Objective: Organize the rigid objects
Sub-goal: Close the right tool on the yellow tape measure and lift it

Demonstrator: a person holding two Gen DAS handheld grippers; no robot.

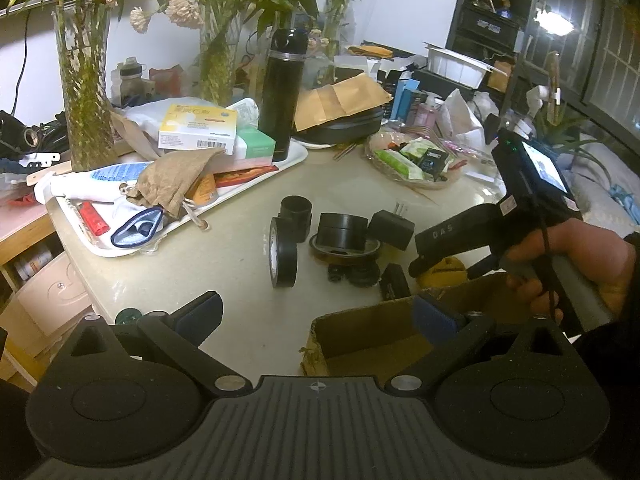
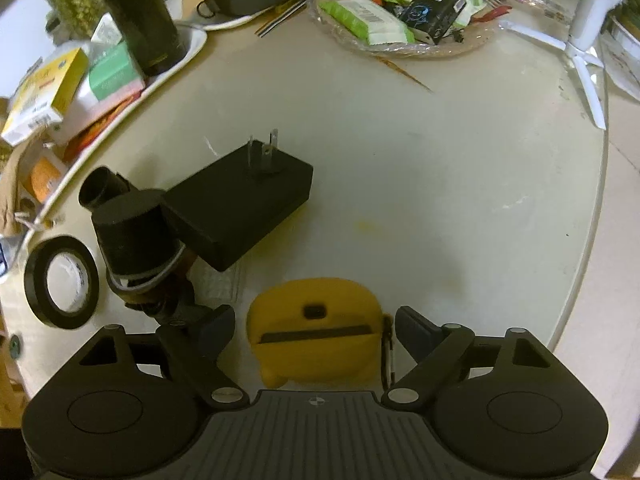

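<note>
Yellow silicone pouch [image 2: 316, 332] lies on the tabletop [image 2: 440, 184] between the spread fingers of the right gripper [image 2: 316, 330], neither pad touching it. Beyond the left finger [image 2: 218, 330] a black plug adapter [image 2: 240, 204] leans on stacked black cylinders [image 2: 134, 232]. Left gripper [image 1: 316, 314] is spread, nothing between its pads, its right finger [image 1: 434, 318] over the cardboard box [image 1: 360, 336].

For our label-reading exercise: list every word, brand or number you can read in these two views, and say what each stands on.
"DAS": on the black body of the right hand-held gripper, left wrist view.
Yellow and white box: print and barcode too blurred to read.
Black packet in the basket: white logo too blurred to read.
Green and white wipes pack: label too small to read.
Black tape roll: inner print unreadable.
</note>
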